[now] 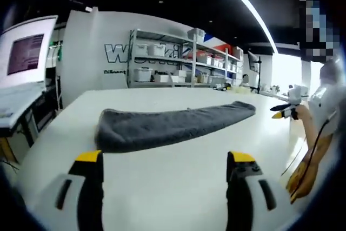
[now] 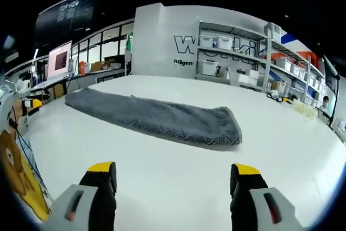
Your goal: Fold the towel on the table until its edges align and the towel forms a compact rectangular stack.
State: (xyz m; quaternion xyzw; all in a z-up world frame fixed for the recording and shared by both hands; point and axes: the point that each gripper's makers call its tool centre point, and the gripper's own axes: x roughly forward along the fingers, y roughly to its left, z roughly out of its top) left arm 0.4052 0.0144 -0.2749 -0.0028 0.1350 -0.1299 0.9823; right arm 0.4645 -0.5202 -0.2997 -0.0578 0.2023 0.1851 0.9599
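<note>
A dark grey towel lies on the white table as a long folded strip, running from near left to far right. My left gripper stands open just short of the strip's near long edge, nothing between its jaws. In the right gripper view the same towel stretches from far left to a rounded end at the right. My right gripper is open too, a little back from the towel. The right gripper's yellow-tipped jaws show at the far right of the left gripper view, held by a person's hand.
Metal shelves with white bins stand behind the table against a white wall with lettering. A laptop sits on a stand at the left. A desk with monitors lies beyond the table's far left. The person's sleeve is at the left.
</note>
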